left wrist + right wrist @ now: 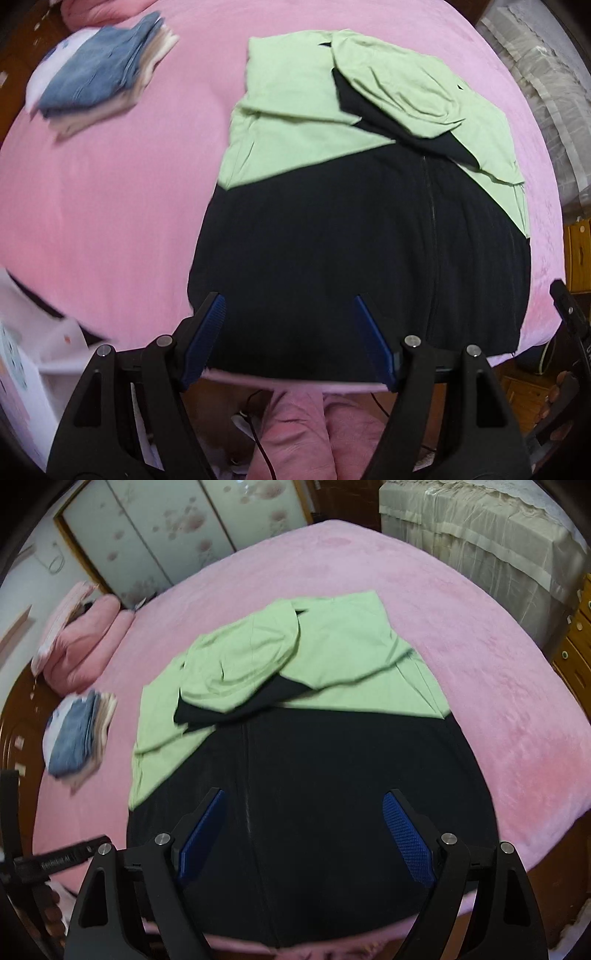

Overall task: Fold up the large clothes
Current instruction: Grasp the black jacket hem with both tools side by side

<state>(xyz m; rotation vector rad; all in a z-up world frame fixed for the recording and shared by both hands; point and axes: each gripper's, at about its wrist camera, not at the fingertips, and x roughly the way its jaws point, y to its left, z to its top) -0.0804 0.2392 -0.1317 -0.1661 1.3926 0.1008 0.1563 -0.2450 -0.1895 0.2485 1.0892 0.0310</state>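
A large hooded jacket [332, 240] [314, 768], black below and light green above, lies flat on the pink bed cover [110, 203] [498, 701]. Its green hood [399, 96] [243, 657] is turned down onto the chest, and the zip [430, 221] runs up the black part. My left gripper [288, 297] hangs open over the black hem near the bed's front edge, nothing between its blue pads. My right gripper [303, 794] stands open above the same black lower part, also holding nothing. Both sit just above the cloth, apart from it.
A stack of folded clothes [96, 74] [77, 738], blue denim on top, rests at the bed's left side. Pink pillows [85, 638] lie beyond it by sliding wardrobe doors [166, 528]. A cream-covered piece of furniture [480, 535] stands behind. A person's legs in pink trousers [314, 435] are below the bed's edge.
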